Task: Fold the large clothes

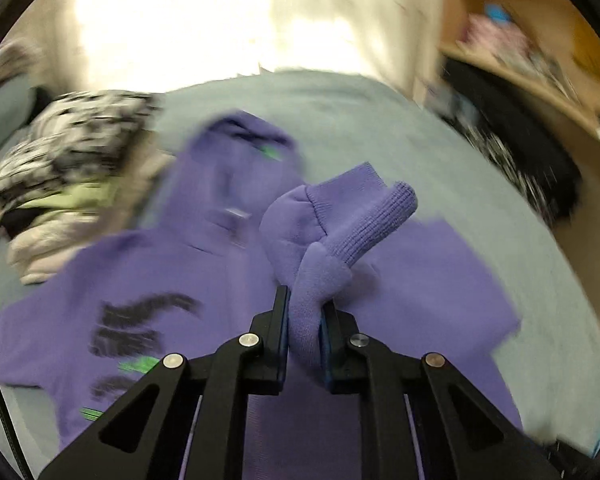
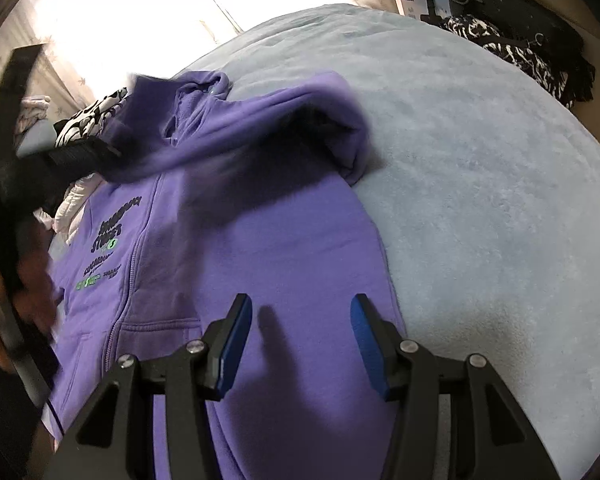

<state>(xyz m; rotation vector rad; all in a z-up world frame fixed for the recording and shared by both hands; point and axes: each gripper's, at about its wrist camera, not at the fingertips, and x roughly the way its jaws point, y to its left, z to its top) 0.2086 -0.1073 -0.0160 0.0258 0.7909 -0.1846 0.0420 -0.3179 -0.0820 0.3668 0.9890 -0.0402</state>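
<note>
Hoodie (image 2: 260, 248) cuff (image 1: 364, 224) in left tongs (image 1: 305, 320)

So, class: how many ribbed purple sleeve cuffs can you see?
1: the ribbed purple sleeve cuff sticks up from the shut left tool, above the purple zip hoodie. The other may be hidden.

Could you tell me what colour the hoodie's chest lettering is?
Dark lettering with green accents, clearest in the right wrist view.

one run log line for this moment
left gripper: shut on sleeve cuff | right gripper: open above purple hoodie | hoodie on blue blanket
</note>
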